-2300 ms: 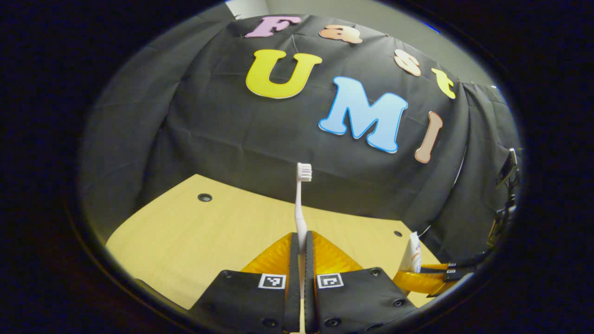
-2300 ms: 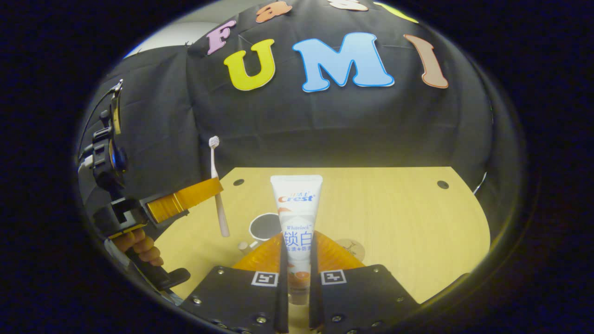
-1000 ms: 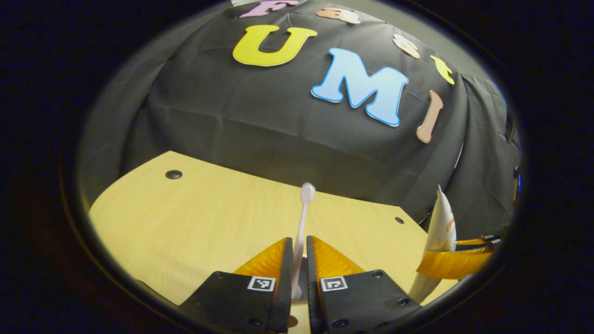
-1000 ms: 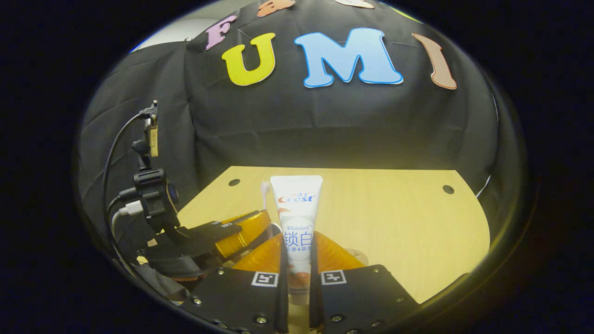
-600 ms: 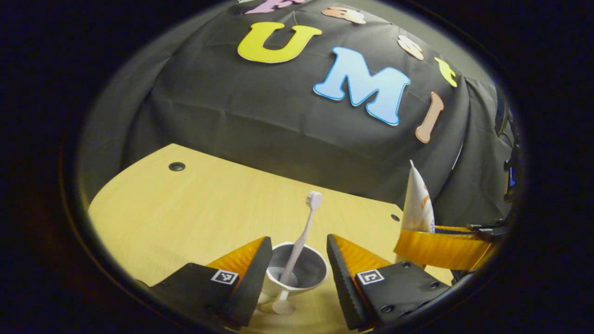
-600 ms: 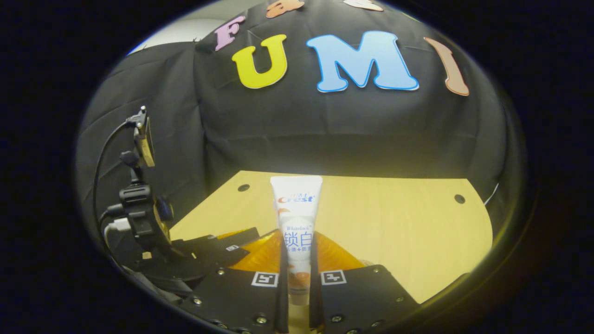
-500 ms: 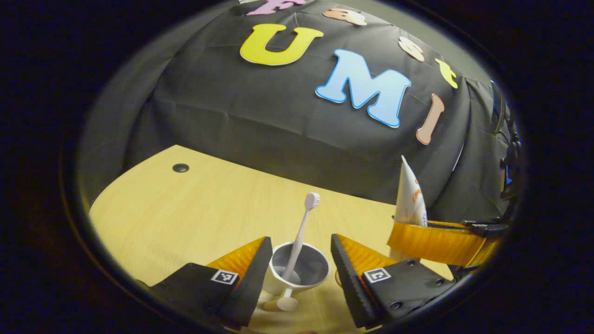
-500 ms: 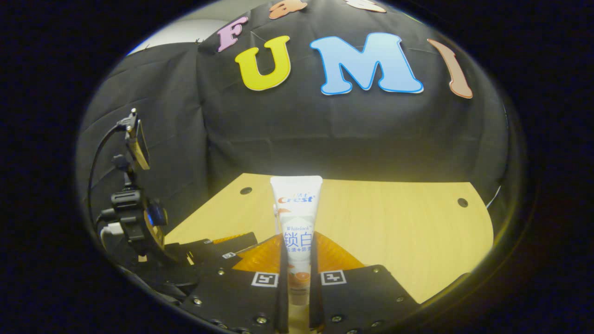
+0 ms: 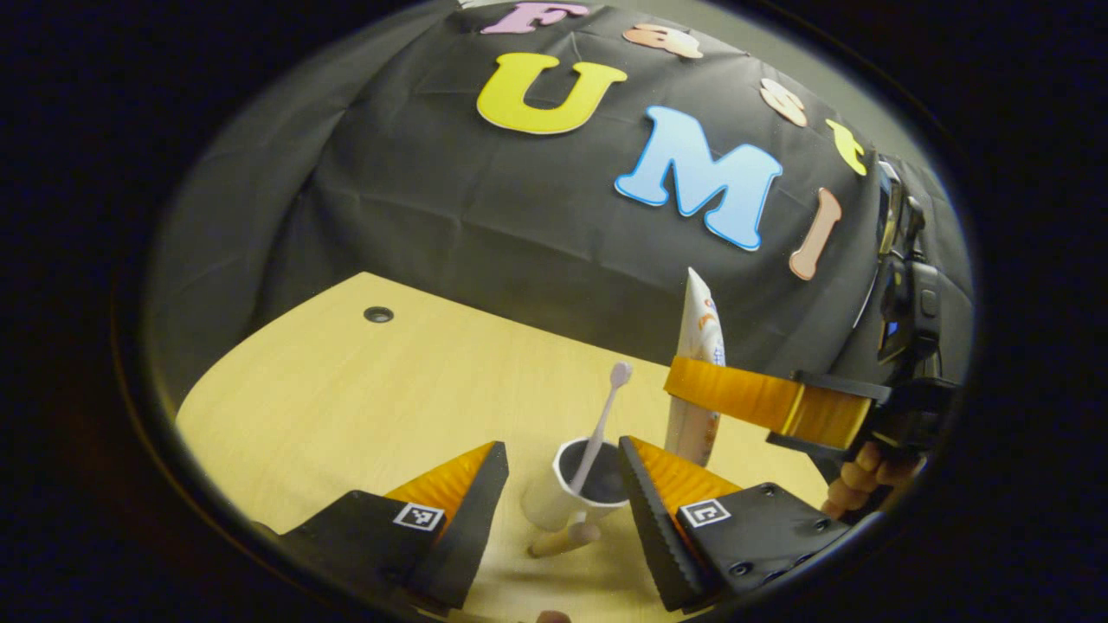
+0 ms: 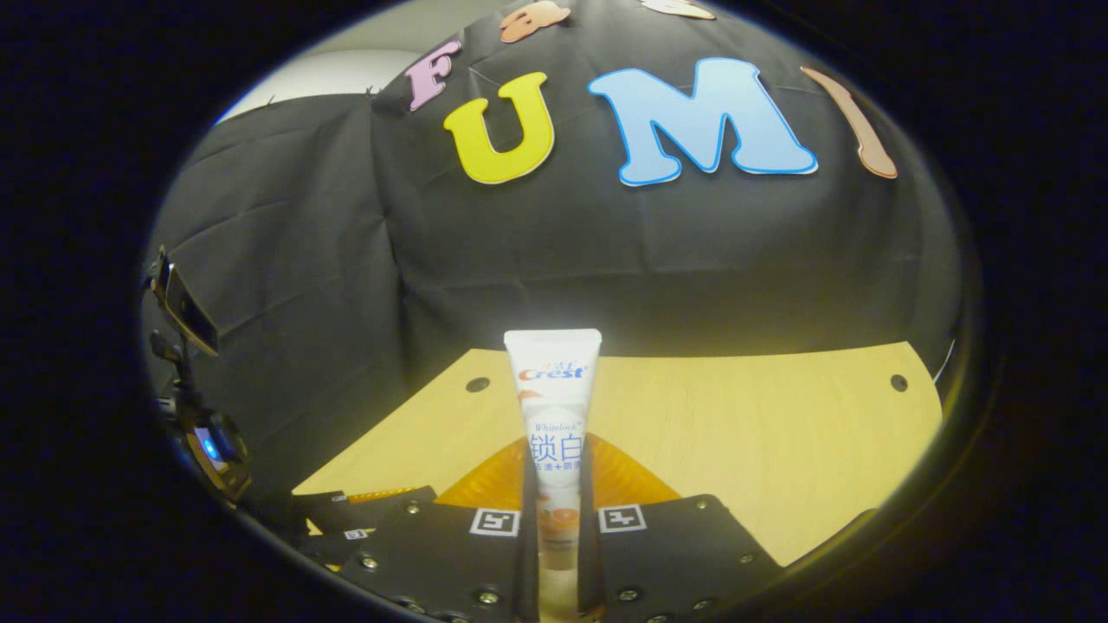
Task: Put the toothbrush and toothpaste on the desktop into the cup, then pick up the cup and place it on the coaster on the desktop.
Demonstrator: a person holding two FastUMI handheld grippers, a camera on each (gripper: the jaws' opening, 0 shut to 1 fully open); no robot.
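Note:
A white cup [image 9: 544, 504] with a dark inside stands on the wooden desktop [image 9: 363, 407]. The pale toothbrush [image 9: 599, 426] leans in it, head up. My left gripper [image 9: 561, 452] is open, with one finger on each side of the cup and touching neither cup nor brush. Just right of the cup the right gripper [image 9: 692, 389] comes in from the right, holding the toothpaste tube [image 9: 699, 342] upright above the desktop. In the right gripper view the white toothpaste tube [image 10: 554, 407] stands pinched between the fingers of my right gripper [image 10: 554, 489].
A hand [image 9: 866, 474] grips the right gripper's handle at the far right. The cup has a small wooden handle [image 9: 563, 538] pointing toward me. Round holes [image 9: 377, 314] sit near the desktop's far edge [image 10: 892, 382]. The black cloth wall rises right behind the desktop.
My left gripper opened and let the toothbrush go into the cup, then drew back a little. The right gripper carried the toothpaste leftward, close beside the cup.

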